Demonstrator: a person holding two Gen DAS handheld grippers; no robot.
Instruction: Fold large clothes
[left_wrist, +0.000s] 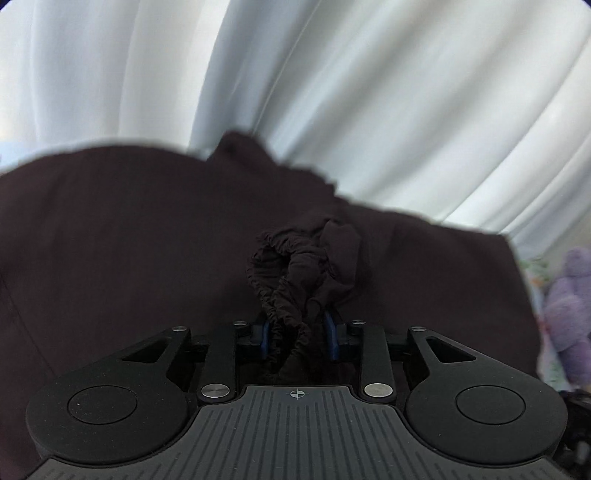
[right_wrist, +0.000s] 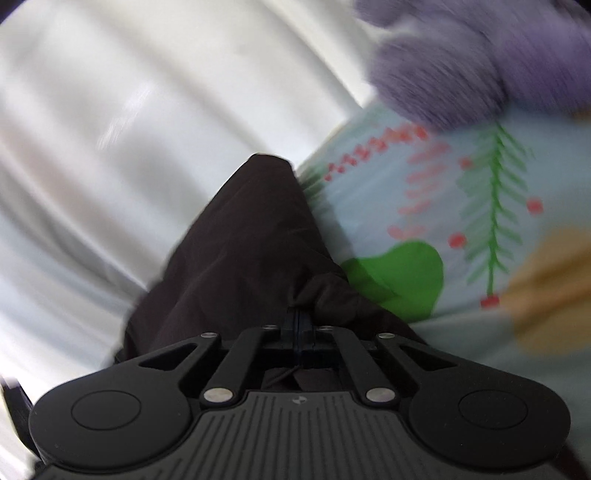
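In the left wrist view the left tool (left_wrist: 300, 334) sits at lower centre, its blue-padded fingers (left_wrist: 330, 334) narrowed on a bunched, elastic-gathered edge of the dark garment (left_wrist: 110, 240). The gathered edge curls up from between the fingers toward the middle of the frame. The rest of the garment spreads across the whole middle band of the picture, from the left edge almost to the right. White curtain (left_wrist: 369, 92) fills the upper half behind it. A purple plush (left_wrist: 569, 314) shows blurred at the right edge.

In the right wrist view the right tool (right_wrist: 297, 328) is at lower centre, its fingers pressed nearly together on a fold of the same garment (right_wrist: 240, 240). The cloth rises from the grip to a point at the centre of the frame. White curtain (right_wrist: 110, 147) covers the left side. At right lies a pale blue sheet (right_wrist: 369, 206) printed with green leaves and red berries, with the plush (right_wrist: 461, 66) blurred in the upper right.
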